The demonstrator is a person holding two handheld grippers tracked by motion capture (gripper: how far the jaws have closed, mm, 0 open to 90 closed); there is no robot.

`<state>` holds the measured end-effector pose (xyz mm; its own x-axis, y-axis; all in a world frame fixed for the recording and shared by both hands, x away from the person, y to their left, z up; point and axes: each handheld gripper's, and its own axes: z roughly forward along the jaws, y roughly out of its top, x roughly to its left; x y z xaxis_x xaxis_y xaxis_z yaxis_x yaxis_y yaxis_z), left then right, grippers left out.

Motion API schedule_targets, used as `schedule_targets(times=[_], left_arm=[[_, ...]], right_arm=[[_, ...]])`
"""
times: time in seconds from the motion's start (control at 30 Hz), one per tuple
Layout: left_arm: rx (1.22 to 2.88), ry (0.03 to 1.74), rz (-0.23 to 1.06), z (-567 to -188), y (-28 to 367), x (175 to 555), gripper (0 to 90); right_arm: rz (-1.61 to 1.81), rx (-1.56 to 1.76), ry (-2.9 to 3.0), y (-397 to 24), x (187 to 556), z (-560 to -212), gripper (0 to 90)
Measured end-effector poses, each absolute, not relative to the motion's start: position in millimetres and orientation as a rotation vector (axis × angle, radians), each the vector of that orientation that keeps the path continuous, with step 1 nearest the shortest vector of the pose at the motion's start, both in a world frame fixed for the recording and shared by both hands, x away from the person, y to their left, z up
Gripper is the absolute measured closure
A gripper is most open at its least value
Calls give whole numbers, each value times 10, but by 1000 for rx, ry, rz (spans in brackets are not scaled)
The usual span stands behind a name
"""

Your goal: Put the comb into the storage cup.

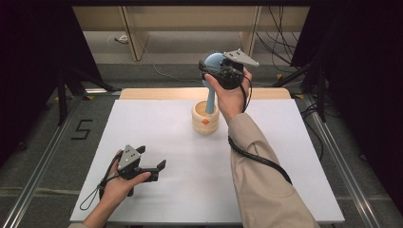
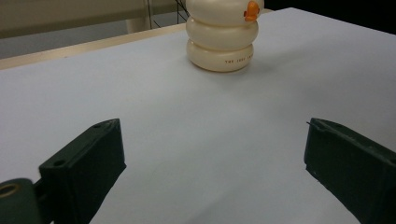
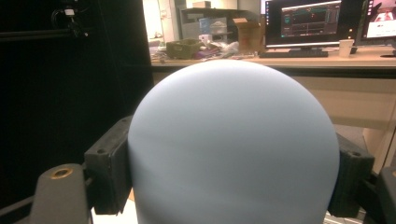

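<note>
High view: cream ringed holder stood at 12 o'clock from table centre, upright, orange mark facing the person. Blue brush stood in it, handle down inside, round head above the rim. Right gripper had its jaws clamped on the brush head, both pads pressing its sides. Left gripper rested at 7 o'clock, jaws spread wide, holding nothing.
</note>
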<state>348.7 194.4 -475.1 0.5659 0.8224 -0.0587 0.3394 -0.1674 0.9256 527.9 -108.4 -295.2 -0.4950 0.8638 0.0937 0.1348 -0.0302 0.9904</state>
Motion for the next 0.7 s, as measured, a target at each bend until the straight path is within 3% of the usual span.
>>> schedule_targets(times=[0.7], left_arm=[[1749, 966, 575, -4753, 1947, 3489, 45]], right_arm=[[1577, 1055, 1658, -1035, 5328, -3040, 213]])
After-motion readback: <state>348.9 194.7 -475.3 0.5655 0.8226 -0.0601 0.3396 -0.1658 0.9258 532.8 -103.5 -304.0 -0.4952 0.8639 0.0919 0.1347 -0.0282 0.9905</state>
